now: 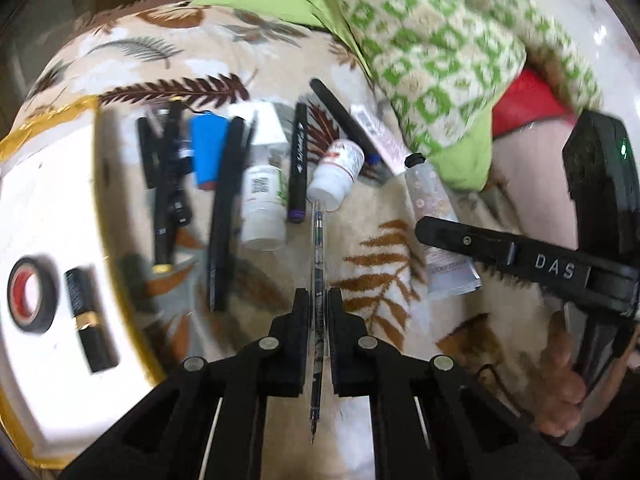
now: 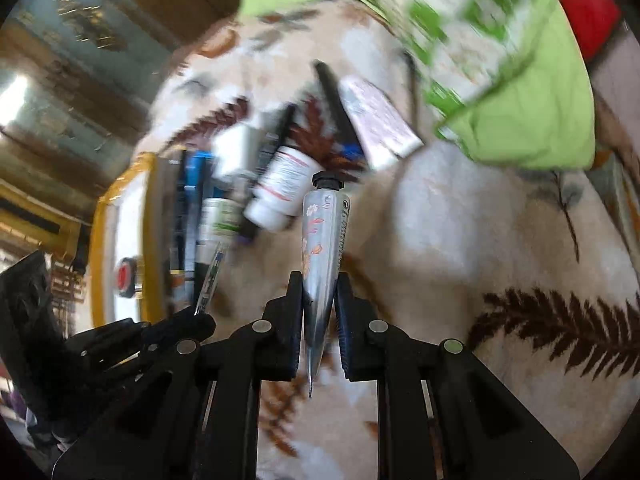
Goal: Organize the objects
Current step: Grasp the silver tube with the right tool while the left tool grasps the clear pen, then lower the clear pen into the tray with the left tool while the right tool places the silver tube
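Now both grippers are loaded: the left gripper (image 1: 319,312) pinches a clear pen (image 1: 318,264), the right gripper (image 2: 319,300) clamps a silver tube (image 2: 322,240), both over the blanket (image 2: 460,220). Next, I judge, each goes to the white tray (image 1: 48,208) at left, beside the tape (image 1: 30,294).

Black hand-held gripper (image 1: 319,312) (silver screws, "DAS" lettering)
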The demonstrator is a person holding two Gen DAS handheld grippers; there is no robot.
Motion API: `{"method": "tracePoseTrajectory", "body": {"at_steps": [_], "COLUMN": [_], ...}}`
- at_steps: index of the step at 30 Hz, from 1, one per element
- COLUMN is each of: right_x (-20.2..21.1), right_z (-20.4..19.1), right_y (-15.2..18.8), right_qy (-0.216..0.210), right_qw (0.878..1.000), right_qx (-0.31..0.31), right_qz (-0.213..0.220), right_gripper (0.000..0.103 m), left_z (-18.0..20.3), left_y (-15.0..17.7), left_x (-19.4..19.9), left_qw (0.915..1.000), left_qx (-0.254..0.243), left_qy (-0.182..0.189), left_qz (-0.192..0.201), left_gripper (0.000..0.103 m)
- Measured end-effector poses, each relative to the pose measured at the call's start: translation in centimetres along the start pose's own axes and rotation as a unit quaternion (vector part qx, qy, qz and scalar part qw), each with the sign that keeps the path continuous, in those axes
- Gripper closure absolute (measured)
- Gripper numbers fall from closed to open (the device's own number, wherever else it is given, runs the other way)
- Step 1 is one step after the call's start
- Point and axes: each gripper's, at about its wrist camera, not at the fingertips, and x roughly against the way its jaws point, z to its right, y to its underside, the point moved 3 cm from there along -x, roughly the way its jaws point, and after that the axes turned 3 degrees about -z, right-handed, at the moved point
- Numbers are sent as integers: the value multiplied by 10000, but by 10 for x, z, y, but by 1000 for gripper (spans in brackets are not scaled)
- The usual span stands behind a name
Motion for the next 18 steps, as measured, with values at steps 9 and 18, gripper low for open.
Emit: {"method": "tracePoseTrajectory", "body": {"at_steps": [9,18], "right_x": [3,-34], "right_z": [-82,-163], "right_y": [9,26], "right_qy": [-696,-1128], "right_qw": [9960,9853], "right_qx": [551,1149], "right_qz": [-125,-567], "right_gripper": [88,88], "left_z": [-67,-168], "left_y": [4,19], "left_x": [91,115], "left_qw": [9948,9800], "left_qx": [693,1556], "left_qy": [-351,-948], "left_qz": [662,802], "left_gripper": [96,96]}}
